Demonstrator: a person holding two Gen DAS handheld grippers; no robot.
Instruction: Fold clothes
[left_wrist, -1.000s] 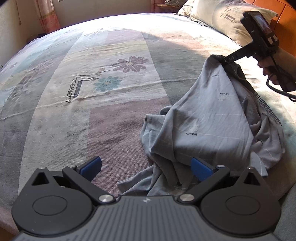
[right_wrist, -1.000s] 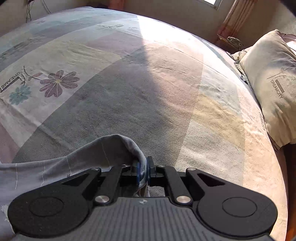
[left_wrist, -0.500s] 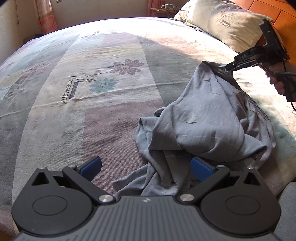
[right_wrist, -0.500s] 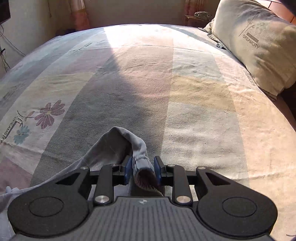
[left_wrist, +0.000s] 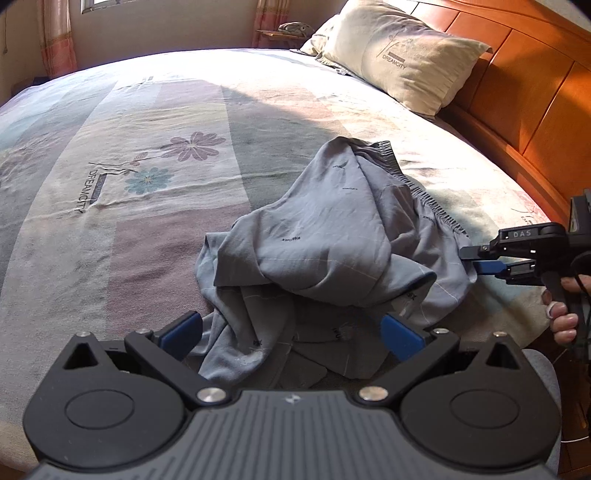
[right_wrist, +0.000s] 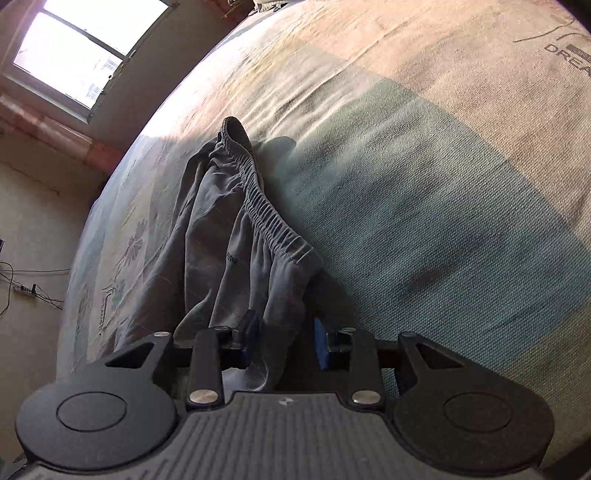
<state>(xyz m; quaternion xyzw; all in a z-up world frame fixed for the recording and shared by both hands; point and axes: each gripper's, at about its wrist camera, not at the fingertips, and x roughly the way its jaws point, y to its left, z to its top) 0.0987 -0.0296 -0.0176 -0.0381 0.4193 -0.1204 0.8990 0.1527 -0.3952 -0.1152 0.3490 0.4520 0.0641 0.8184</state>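
We see a wide bed (left_wrist: 155, 155) in a patchwork sheet, with a pillow (left_wrist: 402, 62) by the wooden headboard (left_wrist: 535, 99). Near its close edge lie crumpled grey shorts (left_wrist: 332, 251), elastic waistband (right_wrist: 258, 206) facing the headboard. Our left gripper (left_wrist: 291, 332) hangs wide open over their near edge, gripping nothing. Our right gripper (right_wrist: 282, 341) has just been opening; cloth lies loose between its partly parted jaws.
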